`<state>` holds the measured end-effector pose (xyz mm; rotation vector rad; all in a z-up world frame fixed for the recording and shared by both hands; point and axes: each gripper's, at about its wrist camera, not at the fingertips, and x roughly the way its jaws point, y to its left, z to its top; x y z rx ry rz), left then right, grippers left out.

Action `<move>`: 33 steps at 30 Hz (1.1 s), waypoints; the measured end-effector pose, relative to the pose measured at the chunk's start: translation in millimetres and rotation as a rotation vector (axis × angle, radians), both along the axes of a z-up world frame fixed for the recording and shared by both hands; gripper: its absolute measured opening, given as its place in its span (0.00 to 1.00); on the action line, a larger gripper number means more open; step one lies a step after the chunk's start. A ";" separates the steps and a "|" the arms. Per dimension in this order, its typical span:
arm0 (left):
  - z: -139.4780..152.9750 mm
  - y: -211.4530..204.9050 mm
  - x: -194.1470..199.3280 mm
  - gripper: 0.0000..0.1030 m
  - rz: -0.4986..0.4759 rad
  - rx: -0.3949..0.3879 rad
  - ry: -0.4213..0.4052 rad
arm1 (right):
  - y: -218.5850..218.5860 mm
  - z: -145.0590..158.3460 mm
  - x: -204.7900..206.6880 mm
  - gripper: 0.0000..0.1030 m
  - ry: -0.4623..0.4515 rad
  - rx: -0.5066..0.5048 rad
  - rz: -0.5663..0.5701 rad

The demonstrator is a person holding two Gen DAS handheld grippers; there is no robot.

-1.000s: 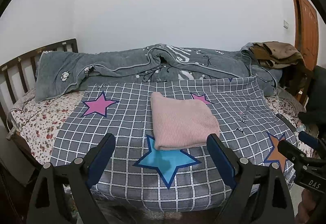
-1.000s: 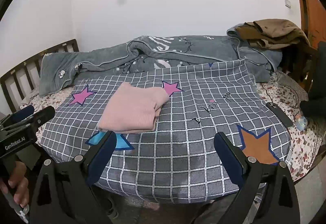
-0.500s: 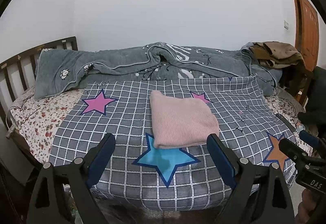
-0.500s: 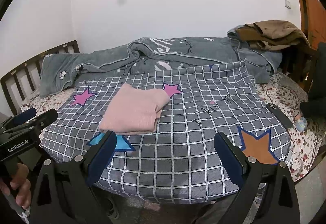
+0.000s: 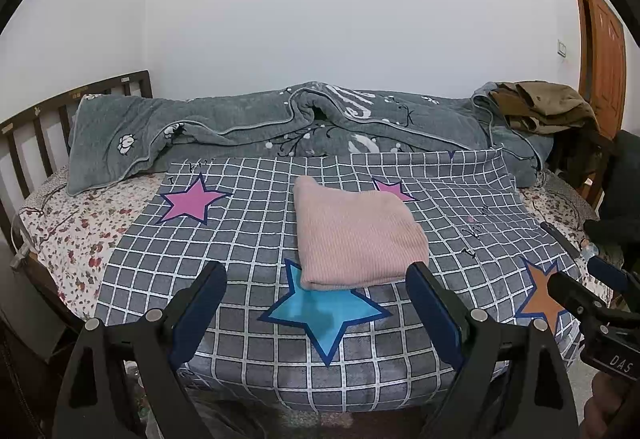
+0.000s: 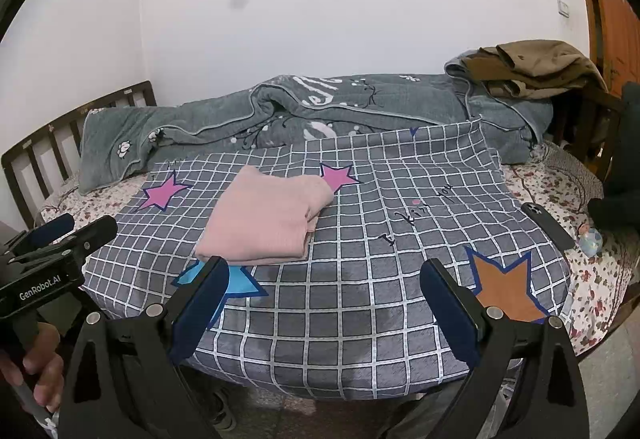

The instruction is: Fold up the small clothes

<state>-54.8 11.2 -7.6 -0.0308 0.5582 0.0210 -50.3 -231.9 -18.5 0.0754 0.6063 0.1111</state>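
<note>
From my left wrist camera, my left gripper [image 5: 316, 291] hangs off the near edge of the bed with its fingers spread wide and nothing between them. Beyond it the pink garment [image 5: 356, 239] lies folded into a neat packet on the grey checked sheet [image 5: 248, 235], its near edge overlapping the top of a blue star [image 5: 324, 315] and its far corner touching a small pink star [image 5: 390, 189]. A larger pink star [image 5: 190, 201] sits well apart to the left, and a rumpled grey blanket [image 5: 280, 127] runs along the wall behind. My right gripper [image 5: 592, 295] pokes in at the right edge. From my right wrist camera, my right gripper [image 6: 324, 291] is likewise gaping wide and empty, near the sheet's front edge. The pink garment [image 6: 268, 217] sits left of centre, folded. An orange star [image 6: 504, 287] shows beside my right finger, a dark phone [image 6: 546, 225] lies on the floral bedsheet [image 6: 580, 263], and brown clothes [image 6: 532, 69] are piled on the blanket's far end.
</note>
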 end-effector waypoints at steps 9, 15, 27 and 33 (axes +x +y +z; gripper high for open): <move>1.1 -0.2 -1.2 0.88 0.005 0.001 0.002 | -0.3 0.2 -0.9 0.92 -0.001 0.002 -0.002; 1.1 0.1 -1.3 0.88 0.005 0.001 0.002 | 0.6 1.1 -2.5 0.92 -0.005 -0.002 -0.002; 2.0 0.0 -1.8 0.88 0.006 0.000 0.000 | 1.2 3.1 -4.2 0.92 -0.007 -0.002 -0.006; 5.4 -1.4 -3.2 0.88 0.009 -0.001 -0.003 | 1.5 6.2 -4.4 0.92 -0.008 -0.002 -0.004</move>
